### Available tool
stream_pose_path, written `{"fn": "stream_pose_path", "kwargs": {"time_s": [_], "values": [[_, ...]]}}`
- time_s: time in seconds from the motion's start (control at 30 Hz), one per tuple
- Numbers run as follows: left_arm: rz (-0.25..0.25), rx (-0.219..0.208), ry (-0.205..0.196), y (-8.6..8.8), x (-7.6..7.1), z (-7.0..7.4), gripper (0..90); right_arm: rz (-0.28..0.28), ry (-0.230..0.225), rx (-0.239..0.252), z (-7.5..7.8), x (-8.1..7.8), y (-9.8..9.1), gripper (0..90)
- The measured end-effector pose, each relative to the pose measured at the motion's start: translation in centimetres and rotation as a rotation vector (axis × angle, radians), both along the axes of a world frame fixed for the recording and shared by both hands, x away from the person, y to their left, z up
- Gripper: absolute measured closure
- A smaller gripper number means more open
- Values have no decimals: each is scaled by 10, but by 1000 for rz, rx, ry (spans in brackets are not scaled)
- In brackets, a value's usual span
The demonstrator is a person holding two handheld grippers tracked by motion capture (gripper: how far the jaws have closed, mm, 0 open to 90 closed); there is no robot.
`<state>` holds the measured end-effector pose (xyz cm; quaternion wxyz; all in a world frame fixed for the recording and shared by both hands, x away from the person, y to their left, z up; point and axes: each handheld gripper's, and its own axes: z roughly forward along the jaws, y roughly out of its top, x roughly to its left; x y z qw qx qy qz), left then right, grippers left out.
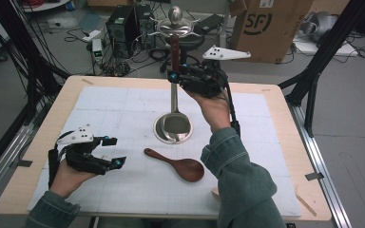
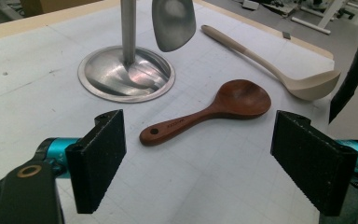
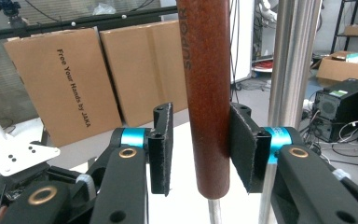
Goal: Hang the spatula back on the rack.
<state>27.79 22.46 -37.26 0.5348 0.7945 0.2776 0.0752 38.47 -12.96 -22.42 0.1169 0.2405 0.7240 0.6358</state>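
A steel stand (image 1: 159, 129) with a round base rises mid-table; its pole (image 3: 291, 60) shows beside my right gripper. A metal spoon with a red-brown handle (image 3: 207, 70) hangs upright by the pole, its bowl (image 2: 172, 23) just above the base (image 2: 102, 77). My right gripper (image 1: 174, 78) reaches around that handle. In the right gripper view, one pad lies against the handle and the other stands off with a visible gap, so the jaws are open. A dark wooden spoon (image 1: 180, 166) lies flat in front of the stand. My left gripper (image 1: 115, 152) rests low at the table's left, open and empty, facing the wooden spoon (image 2: 214, 109).
A pale beige ladle (image 2: 270, 65) lies on the white mat (image 1: 123, 109) beyond the wooden spoon, near the person's right sleeve. A thin wooden stick (image 1: 305, 203) lies at the table's front right corner. Cardboard boxes, a computer and cables stand on the floor behind the table.
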Motion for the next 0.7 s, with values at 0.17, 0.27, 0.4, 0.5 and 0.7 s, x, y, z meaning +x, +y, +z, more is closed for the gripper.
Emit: {"fn": "stream_pose_path", "kwargs": {"time_s": [0.17, 0.27, 0.4, 0.5, 0.7], "values": [[3, 7, -2, 1, 0, 0, 185, 6, -8, -4, 1, -1, -1, 614], [3, 5, -2, 1, 0, 0, 185, 7, -12, -5, 2, -2, -3, 611], [5, 4, -2, 1, 1, 0, 184, 6, -16, -2, 4, -3, -9, 608], [5, 6, -4, 1, 1, 0, 184, 4, -20, 2, 8, -5, -14, 621], [6, 8, -7, 1, 1, 0, 183, 1, -55, -1, 19, -10, -27, 781]]}}
